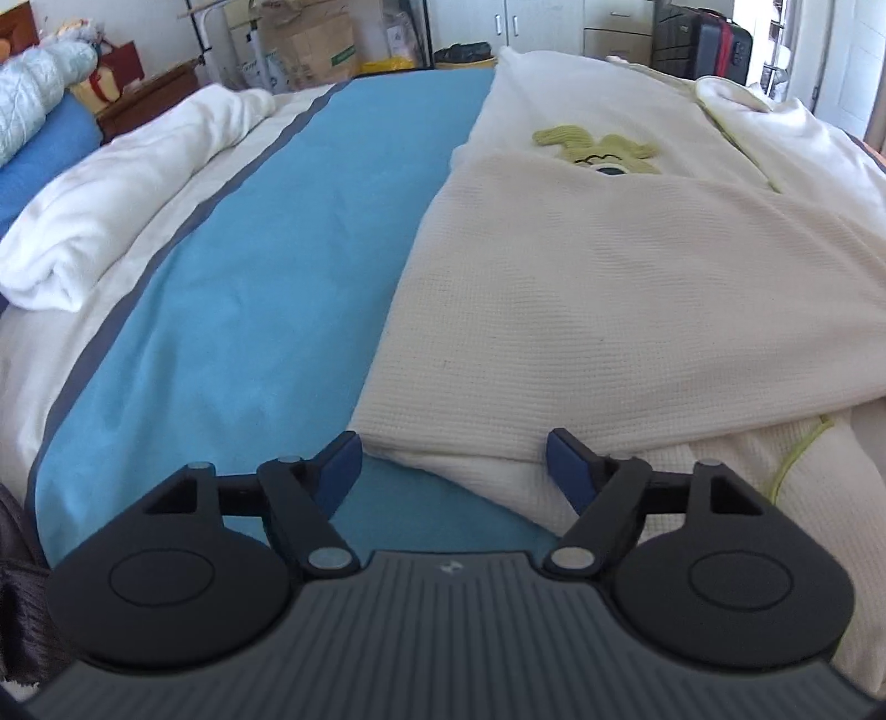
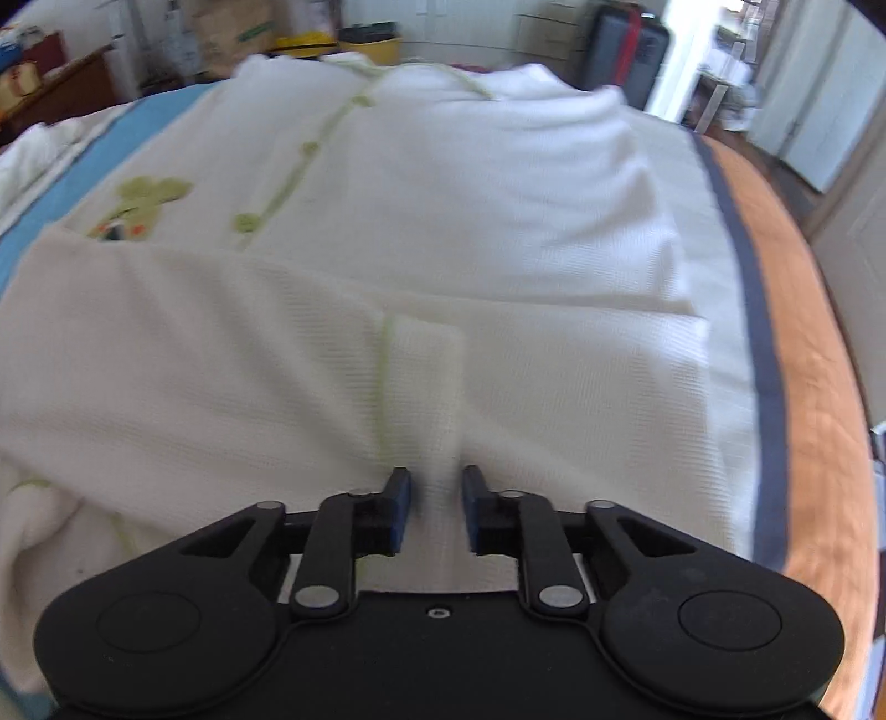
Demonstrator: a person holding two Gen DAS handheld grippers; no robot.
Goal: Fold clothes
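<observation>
The cream garment lies spread on the bed, over the blue sheet, w/ its near part folded across the body. It is a waffle-knit piece w/ a green animal patch on the chest, partly covered by the folded layer, and green trim w/ green buttons along the front opening.

Left hand-held gripper: the two blue pads are wide apart, low over the near left corner of the garment. The left pad is above the blue sheet, the right pad above the cream fabric; the fabric edge passes between them. Nothing is clamped.

Right hand-held gripper: the pads stand close together w/ a narrow strip of the cream fabric between them, at the near hem by the green-trimmed edge. The fabric fills the gap and both pads look to press on it, so it is clamped on the garment. This view is a bit blurred.

On the left side of the bed lies a rolled white towel, well apart from the garment. On the right side the sheet has a dark stripe and an orange band beside the garment. Behind the bed stand cardboard boxes and a dark suitcase.
</observation>
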